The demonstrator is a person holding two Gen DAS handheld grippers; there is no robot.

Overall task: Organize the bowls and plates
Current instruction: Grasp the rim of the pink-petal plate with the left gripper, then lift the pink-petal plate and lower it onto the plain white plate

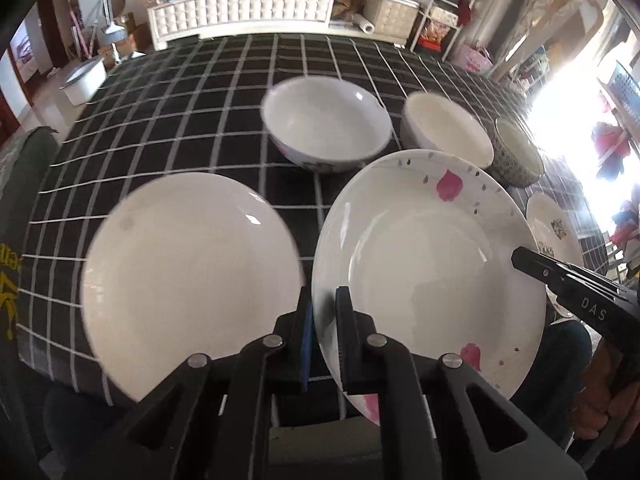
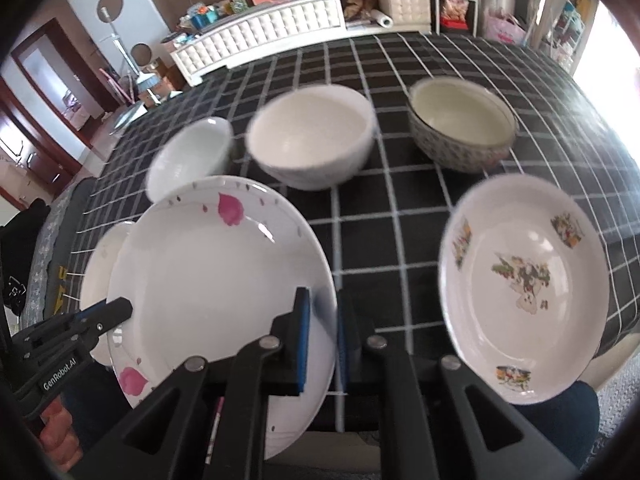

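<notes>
A white plate with pink petals [image 1: 428, 256] [image 2: 208, 280] hangs a little above the checked table, held at two opposite edges. My left gripper [image 1: 324, 308] is shut on its left rim. My right gripper [image 2: 324, 312] is shut on its right rim, and one of its fingers [image 1: 520, 258] shows in the left wrist view. A plain white plate [image 1: 188, 272] [image 2: 100, 272] lies to the left of the held plate. A flower-print plate [image 2: 524, 280] [image 1: 554, 228] lies to the right.
Three bowls stand in a row behind the plates: a white bowl [image 1: 326, 124] [image 2: 192, 156], a cream bowl [image 1: 446, 128] [image 2: 312, 140] and a patterned bowl [image 1: 516, 152] [image 2: 460, 124]. The black-and-white checked tablecloth [image 1: 200, 100] stretches back towards a white cabinet [image 1: 244, 12].
</notes>
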